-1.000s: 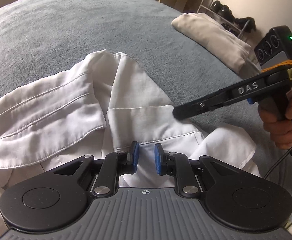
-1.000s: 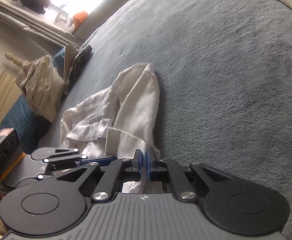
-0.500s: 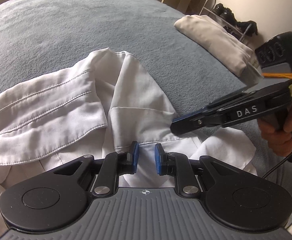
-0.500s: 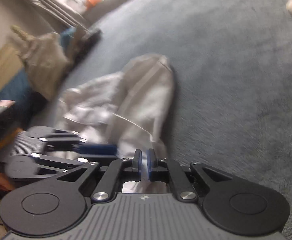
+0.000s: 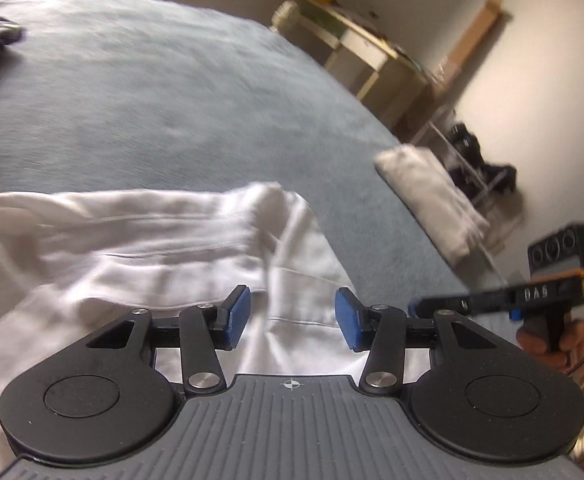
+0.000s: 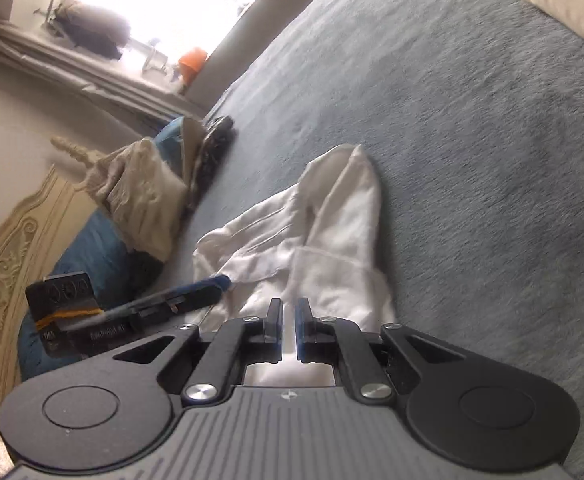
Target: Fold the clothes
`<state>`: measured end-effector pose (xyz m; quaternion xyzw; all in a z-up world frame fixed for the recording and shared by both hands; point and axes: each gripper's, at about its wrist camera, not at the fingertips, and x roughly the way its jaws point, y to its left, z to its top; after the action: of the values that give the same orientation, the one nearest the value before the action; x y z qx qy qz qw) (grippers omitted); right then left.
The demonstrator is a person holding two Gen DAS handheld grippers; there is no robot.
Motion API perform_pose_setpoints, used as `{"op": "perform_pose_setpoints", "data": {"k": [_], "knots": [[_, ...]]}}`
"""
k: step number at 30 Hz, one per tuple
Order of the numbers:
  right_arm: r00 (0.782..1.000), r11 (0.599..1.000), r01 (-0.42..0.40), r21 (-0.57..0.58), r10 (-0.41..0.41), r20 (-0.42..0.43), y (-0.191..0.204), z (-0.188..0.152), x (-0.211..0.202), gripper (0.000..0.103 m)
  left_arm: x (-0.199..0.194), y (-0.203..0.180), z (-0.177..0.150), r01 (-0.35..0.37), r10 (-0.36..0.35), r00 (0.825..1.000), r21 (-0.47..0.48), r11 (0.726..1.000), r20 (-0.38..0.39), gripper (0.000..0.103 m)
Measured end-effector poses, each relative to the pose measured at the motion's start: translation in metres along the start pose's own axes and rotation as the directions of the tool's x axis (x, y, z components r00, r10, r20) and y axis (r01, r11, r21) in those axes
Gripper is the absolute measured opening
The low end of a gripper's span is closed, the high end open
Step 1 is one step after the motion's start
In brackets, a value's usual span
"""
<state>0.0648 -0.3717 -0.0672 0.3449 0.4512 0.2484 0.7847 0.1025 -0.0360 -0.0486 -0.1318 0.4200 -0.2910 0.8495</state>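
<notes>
A crumpled white shirt [image 5: 152, 240] lies on the grey-blue bed cover [image 5: 172, 100], and the right wrist view shows it [image 6: 331, 240] as a rumpled heap. My left gripper [image 5: 292, 316] hovers over the shirt's near part with its jaws opening. The blue pads [image 5: 238, 316] stand wide apart and press on nothing. My right gripper [image 6: 288, 320] is shut on a fold of the white shirt, with a strip of cloth pinched between its pads. In the left wrist view the right gripper [image 5: 415, 304] reaches in from the right, held by a hand [image 5: 551, 344].
A folded beige garment [image 5: 431, 200] lies near the bed's right edge, with a shoe rack [image 5: 475, 160] and a pale shelf unit [image 5: 363, 52] beyond it. Pillows and bundled cloth [image 6: 144, 192] sit against a carved headboard [image 6: 4, 264] at the left, under a bright window.
My left gripper's jaws have spread wide and let go of the shirt; it has risen and rolled. The right gripper has lifted a little, still pinching the cloth.
</notes>
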Motion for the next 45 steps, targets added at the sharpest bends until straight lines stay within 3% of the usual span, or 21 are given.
{"op": "perform_pose_setpoints", "data": {"k": [3,6,9,12,17,22,26,29,33,36,43,45], "knots": [[0.999,0.998,-0.029,-0.053,0.027,-0.041,0.019,-0.005,0.005,0.013,-0.049,0.019,-0.002,-0.112,0.113,0.992,-0.014,0.994,0.057,0.051],[0.998,0.997,-0.032,-0.069,0.028,-0.061,0.028,-0.009,0.006,0.024,-0.100,0.047,-0.014,-0.233,0.244,0.964,-0.108,0.967,0.103,0.054],[0.997,0.999,-0.021,-0.045,0.018,-0.069,0.027,-0.011,0.005,0.028,-0.137,0.072,-0.038,-0.277,0.304,0.948,-0.227,0.934,0.093,0.056],[0.998,1.000,-0.013,0.015,0.014,-0.063,0.020,-0.014,0.000,0.029,-0.147,0.089,-0.069,-0.269,0.288,0.958,-0.314,0.910,0.013,0.056],[0.997,0.998,-0.033,0.046,0.036,-0.074,0.027,-0.022,0.002,0.029,-0.143,0.095,-0.109,-0.274,0.275,0.960,-0.350,0.896,-0.047,0.056],[0.986,0.999,-0.036,-0.014,0.033,-0.163,0.050,-0.039,0.019,0.029,-0.131,0.081,-0.112,-0.282,0.272,0.959,-0.268,0.921,-0.074,0.056],[0.960,0.993,-0.046,-0.109,0.013,-0.281,0.073,-0.063,0.041,0.029,-0.126,0.066,-0.115,-0.296,0.282,0.954,-0.183,0.938,-0.098,0.056],[0.937,0.999,-0.040,-0.033,0.026,-0.349,0.069,-0.082,0.057,0.029,-0.122,0.063,-0.119,-0.317,0.303,0.947,-0.162,0.935,-0.105,0.056],[0.920,0.992,0.026,0.119,0.023,-0.392,0.046,-0.100,0.066,0.029,-0.115,0.065,-0.123,-0.344,0.327,0.937,-0.159,0.926,-0.123,0.055],[0.912,0.988,0.087,0.130,-0.026,-0.409,0.035,-0.105,0.063,0.031,-0.111,0.069,-0.124,-0.345,0.326,0.937,-0.175,0.922,-0.128,0.051],[0.951,0.961,0.148,0.234,-0.073,-0.302,0.016,-0.097,0.053,0.034,-0.110,0.074,-0.121,-0.329,0.315,0.944,-0.199,0.923,-0.100,0.034],[0.953,0.955,0.152,0.253,-0.074,-0.293,0.013,-0.097,0.053,0.034,-0.111,0.074,-0.120,-0.322,0.311,0.946,-0.198,0.926,-0.088,0.025]]}}
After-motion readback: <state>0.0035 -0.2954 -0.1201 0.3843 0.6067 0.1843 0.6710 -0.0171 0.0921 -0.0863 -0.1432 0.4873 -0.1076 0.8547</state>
